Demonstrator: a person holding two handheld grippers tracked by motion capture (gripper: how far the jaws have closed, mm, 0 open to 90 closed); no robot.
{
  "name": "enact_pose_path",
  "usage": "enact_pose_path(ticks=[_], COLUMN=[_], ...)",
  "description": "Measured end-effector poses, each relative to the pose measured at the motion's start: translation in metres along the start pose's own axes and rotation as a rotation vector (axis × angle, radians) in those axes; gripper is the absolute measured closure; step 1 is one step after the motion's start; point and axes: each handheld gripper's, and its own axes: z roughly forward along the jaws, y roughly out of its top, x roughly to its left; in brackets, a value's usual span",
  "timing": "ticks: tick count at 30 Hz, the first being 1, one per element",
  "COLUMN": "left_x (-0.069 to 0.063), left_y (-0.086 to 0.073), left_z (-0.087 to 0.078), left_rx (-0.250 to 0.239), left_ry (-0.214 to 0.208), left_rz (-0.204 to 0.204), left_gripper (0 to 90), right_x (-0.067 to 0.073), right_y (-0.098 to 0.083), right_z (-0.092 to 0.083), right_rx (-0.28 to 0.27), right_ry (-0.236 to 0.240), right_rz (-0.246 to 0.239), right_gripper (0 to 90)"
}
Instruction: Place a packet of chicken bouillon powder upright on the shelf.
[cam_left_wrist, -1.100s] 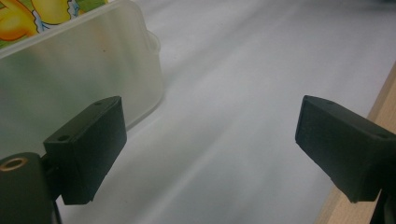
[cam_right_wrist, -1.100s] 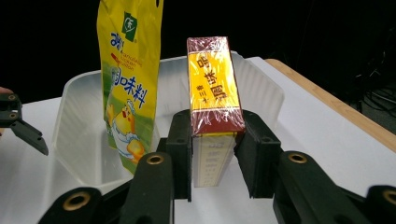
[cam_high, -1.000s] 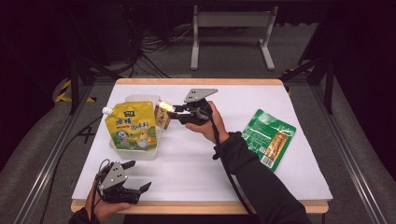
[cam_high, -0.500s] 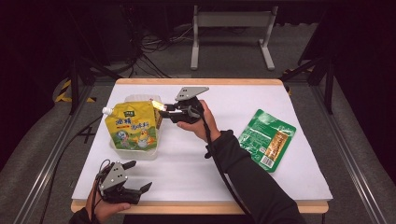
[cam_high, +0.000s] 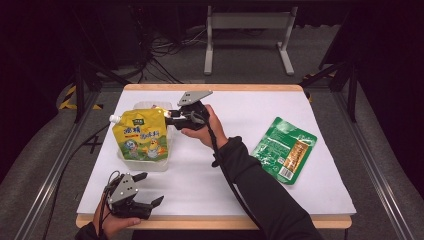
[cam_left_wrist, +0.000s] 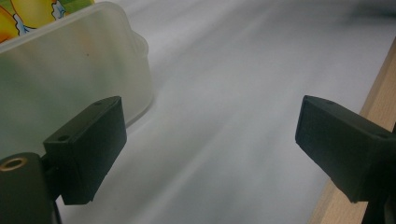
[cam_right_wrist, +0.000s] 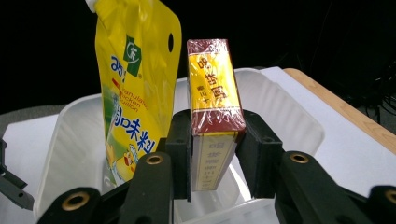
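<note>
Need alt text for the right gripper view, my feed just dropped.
The right hand-held gripper is shut on a small red-and-yellow box, held upright above a translucent plastic tub. A yellow spouted pouch stands in the tub just left of the box, on a white-covered table.

The high view looked down and forward over the whole white table. The left gripper view sat low and close between its jaws. The right gripper view faced the translucent tub, which all three shared.
</note>
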Motion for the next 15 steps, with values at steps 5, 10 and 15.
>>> enact_pose_path(ticks=[5, 10, 15], left_x=[-0.001, -0.002, -0.002], left_y=[0.0, 0.0, 0.0], left_z=[0.0, 0.001, 0.002], left_rx=[0.005, 0.007, 0.01], left_ry=[-0.003, -0.005, -0.008], left_rz=[0.002, 0.003, 0.007], left_gripper=[9.6, 9.6, 9.7], right_x=[-0.001, -0.002, -0.001], right_y=[-0.007, -0.012, -0.011], right_z=[0.01, 0.013, 0.01], right_rx=[0.064, 0.074, 0.061], right_ry=[0.009, 0.005, -0.006], right_rz=[-0.01, -0.003, 0.009], right_gripper=[67.5, 66.5, 63.9])
